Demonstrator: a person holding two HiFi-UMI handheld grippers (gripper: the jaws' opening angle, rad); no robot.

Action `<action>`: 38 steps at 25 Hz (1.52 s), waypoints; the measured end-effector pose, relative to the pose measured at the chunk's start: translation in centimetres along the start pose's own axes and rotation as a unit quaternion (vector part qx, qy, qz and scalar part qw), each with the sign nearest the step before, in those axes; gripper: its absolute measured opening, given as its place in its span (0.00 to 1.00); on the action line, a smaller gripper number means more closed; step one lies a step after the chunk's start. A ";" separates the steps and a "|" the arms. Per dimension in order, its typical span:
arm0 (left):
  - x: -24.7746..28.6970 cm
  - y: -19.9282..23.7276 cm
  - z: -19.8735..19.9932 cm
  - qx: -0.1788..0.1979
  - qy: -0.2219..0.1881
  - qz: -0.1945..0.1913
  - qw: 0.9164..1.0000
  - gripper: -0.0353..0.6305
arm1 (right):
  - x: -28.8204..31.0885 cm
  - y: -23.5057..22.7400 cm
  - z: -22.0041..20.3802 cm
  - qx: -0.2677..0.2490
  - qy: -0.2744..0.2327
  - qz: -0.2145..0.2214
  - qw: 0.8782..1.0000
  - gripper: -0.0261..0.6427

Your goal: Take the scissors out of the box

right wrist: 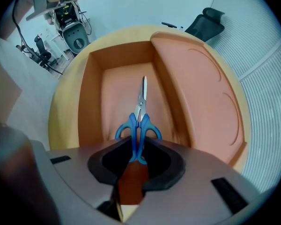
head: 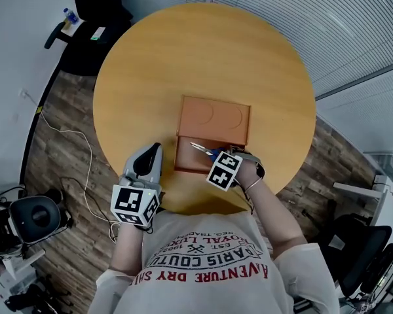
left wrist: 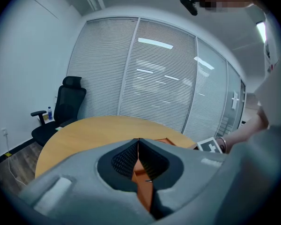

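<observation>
An orange box (head: 183, 157) lies open on the round wooden table (head: 150, 64), its lid (head: 213, 118) folded back away from me. Blue-handled scissors (right wrist: 141, 111) lie inside on the box floor (right wrist: 117, 88), blades pointing away; in the head view the scissors (head: 202, 149) show at the box's near edge. My right gripper (right wrist: 136, 146) points straight down over the handles (head: 217, 157), its pads pressed on the handles' inner bars. The left gripper (head: 155, 146) hovers left of the box, fingertips together (left wrist: 138, 142), holding nothing.
A black office chair (head: 85, 38) with a bottle (head: 70, 16) stands past the table's far left. A white cable (head: 65, 136) runs over the wooden floor. Equipment (head: 33, 218) sits at my left, another chair (head: 360, 247) at my right. Blinds line the far wall (left wrist: 154, 78).
</observation>
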State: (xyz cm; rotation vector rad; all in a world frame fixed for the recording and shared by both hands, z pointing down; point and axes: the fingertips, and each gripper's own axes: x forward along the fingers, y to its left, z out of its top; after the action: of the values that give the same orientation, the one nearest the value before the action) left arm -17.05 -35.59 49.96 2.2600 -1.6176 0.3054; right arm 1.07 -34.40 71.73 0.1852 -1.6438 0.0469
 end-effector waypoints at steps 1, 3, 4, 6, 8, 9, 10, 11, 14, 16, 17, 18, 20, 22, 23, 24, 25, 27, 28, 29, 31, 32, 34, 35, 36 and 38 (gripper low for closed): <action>-0.2 0.3 0.0 -0.001 0.000 0.002 1.000 0.07 | -0.1 -0.2 -0.2 -0.007 0.004 -0.010 1.000 0.17; -0.5 0.8 -0.1 -0.002 0.001 0.005 1.000 0.07 | -0.4 -0.7 -0.4 -0.017 0.011 -0.029 0.999 0.17; -0.6 1.1 -0.1 -0.002 0.002 0.006 1.000 0.07 | -0.7 -0.8 -0.3 -0.015 0.009 -0.030 0.999 0.17; -0.7 1.6 -0.1 -0.002 0.004 0.007 1.000 0.07 | -1.4 -0.8 0.0 0.002 -0.001 -0.022 1.000 0.17; -0.8 2.1 0.2 -0.002 0.003 0.007 1.000 0.07 | -2.1 -0.8 0.3 0.012 -0.006 -0.015 1.000 0.17; -0.8 2.3 0.4 -0.002 0.001 0.006 1.000 0.07 | -2.5 -0.7 0.6 0.014 -0.007 -0.013 1.000 0.17; -0.9 2.5 0.5 -0.001 0.000 0.005 1.000 0.07 | -2.9 -0.5 0.8 0.016 -0.009 -0.009 1.000 0.17; -0.9 2.7 0.7 0.000 -0.002 0.003 1.000 0.07 | -3.3 -0.3 1.1 0.020 -0.011 -0.004 1.000 0.17; -1.1 2.5 1.1 0.006 -0.009 -0.007 1.000 0.07 | -4.6 0.5 1.5 0.030 -0.022 0.009 0.999 0.17; -1.1 2.3 1.4 0.010 -0.013 -0.015 1.000 0.07 | -5.6 0.8 1.5 0.033 -0.026 0.011 0.999 0.17; -1.1 2.2 1.6 0.012 -0.015 -0.020 1.000 0.07 | -6.1 0.8 1.6 0.034 -0.028 0.010 0.999 0.17; -1.1 2.1 1.7 0.014 -0.017 -0.024 0.999 0.07 | -6.6 0.8 1.7 0.036 -0.031 0.007 0.999 0.17; -1.3 2.0 2.0 0.017 -0.020 -0.030 0.999 0.07 | -7.9 0.8 1.9 0.040 -0.039 -0.001 0.998 0.17; -1.6 2.1 2.1 0.019 -0.024 -0.032 0.999 0.07 | -9.1 0.8 2.3 0.055 -0.059 -0.007 0.997 0.17; -1.8 2.2 2.2 0.020 -0.026 -0.034 0.999 0.07 | -9.7 0.9 2.6 0.068 -0.076 -0.006 0.995 0.17; -2.0 2.3 2.3 0.021 -0.027 -0.034 0.999 0.07 | -10.3 0.9 2.9 0.086 -0.097 -0.001 0.992 0.17; -2.1 2.4 2.3 0.022 -0.029 -0.035 0.999 0.07 | -10.8 1.0 3.3 0.104 -0.118 0.006 0.987 0.17; -2.4 2.4 2.6 0.024 -0.033 -0.036 0.999 0.07 | -11.7 1.0 3.8 0.136 -0.156 0.014 0.978 0.17; -2.5 2.4 2.8 0.025 -0.035 -0.037 0.998 0.07 | -12.2 0.9 3.9 0.148 -0.173 0.013 0.974 0.17; -2.7 2.4 3.0 0.027 -0.038 -0.038 0.998 0.07 | -12.7 0.7 4.1 0.161 -0.188 0.009 0.969 0.17; -2.8 2.4 3.4 0.031 -0.043 -0.040 0.998 0.07 | -13.9 0.1 4.6 0.192 -0.224 -0.004 0.955 0.17; -3.0 2.4 3.6 0.033 -0.045 -0.041 0.998 0.07 | -14.6 -0.4 4.8 0.208 -0.245 -0.014 0.947 0.17; -3.2 2.3 4.1 0.037 -0.050 -0.043 0.997 0.07 | -16.0 -1.3 5.4 0.240 -0.286 -0.032 0.927 0.17; -3.4 2.4 4.4 0.040 -0.053 -0.043 0.997 0.07 | -16.8 -1.6 5.7 0.254 -0.306 -0.039 0.917 0.17; -3.5 2.4 4.7 0.042 -0.057 -0.043 0.997 0.07 | -17.6 -2.0 6.0 0.267 -0.326 -0.044 0.906 0.17; -3.9 2.4 5.3 0.045 -0.064 -0.043 0.996 0.07 | -19.2 -2.4 6.6 0.290 -0.364 -0.049 0.883 0.17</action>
State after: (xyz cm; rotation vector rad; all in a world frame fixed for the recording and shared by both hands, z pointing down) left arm -20.74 -35.06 44.03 2.4552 -1.5930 0.2205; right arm -3.75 -35.89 51.89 0.8276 -2.3329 0.4427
